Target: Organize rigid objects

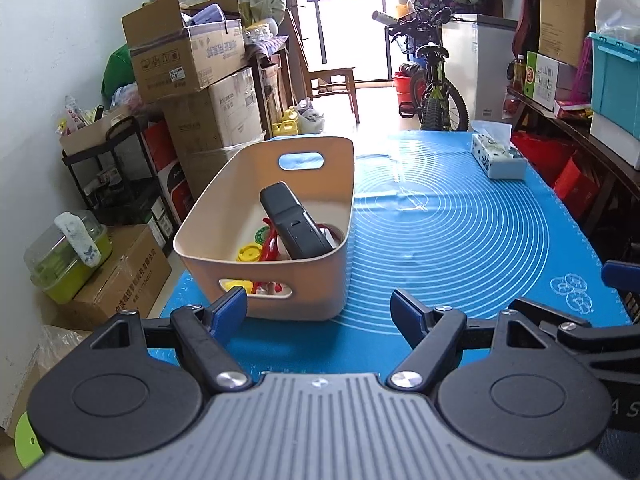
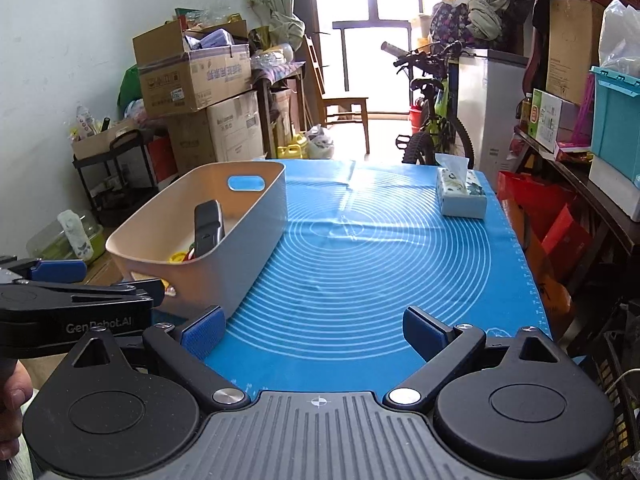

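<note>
Your left tool (image 1: pixel 318 306) and right tool (image 2: pixel 314 330) both hover low, jaws spread wide and holding nothing, over the blue-matted worktop (image 2: pixel 380 248). The beige bin (image 1: pixel 280 216) at 11 o'clock holds a black remote (image 1: pixel 294 224) among small toys; a tissue box (image 2: pixel 460 194) sits at 1 o'clock

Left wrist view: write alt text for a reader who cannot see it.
A beige bin sits on a blue mat, holding a black device and small red and yellow items. The open left gripper is empty in front of it; a tissue box lies far right.
</note>
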Available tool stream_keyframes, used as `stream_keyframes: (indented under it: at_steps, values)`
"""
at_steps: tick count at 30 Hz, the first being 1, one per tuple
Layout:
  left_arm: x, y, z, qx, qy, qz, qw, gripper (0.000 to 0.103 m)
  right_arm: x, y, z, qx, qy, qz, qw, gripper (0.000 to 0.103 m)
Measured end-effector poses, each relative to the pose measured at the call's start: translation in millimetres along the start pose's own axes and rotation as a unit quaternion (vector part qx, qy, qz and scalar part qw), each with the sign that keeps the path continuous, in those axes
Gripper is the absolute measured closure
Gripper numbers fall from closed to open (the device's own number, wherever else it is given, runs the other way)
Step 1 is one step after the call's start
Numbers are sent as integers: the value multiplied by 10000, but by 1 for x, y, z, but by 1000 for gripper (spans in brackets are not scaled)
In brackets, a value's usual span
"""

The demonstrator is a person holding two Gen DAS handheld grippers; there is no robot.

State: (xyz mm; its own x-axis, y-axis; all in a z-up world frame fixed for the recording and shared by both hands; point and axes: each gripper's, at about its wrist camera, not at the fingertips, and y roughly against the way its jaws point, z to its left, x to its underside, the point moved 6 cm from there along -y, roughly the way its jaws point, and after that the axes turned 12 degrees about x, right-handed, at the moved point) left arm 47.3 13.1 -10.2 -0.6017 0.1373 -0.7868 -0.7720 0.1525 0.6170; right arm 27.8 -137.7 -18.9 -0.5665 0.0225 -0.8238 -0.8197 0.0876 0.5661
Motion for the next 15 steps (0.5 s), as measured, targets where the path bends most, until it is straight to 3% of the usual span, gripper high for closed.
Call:
stream_keyframes:
  at_steps: [8, 15]
  values:
    - [9, 3, -5, 42, 7, -157, 9999, 24, 3, 8, -2, 197, -88, -368, 9991, 8]
    - [10, 0, -6, 50, -30, -128, 9999, 24, 1, 8, -7, 246, -267, -426, 9984, 7]
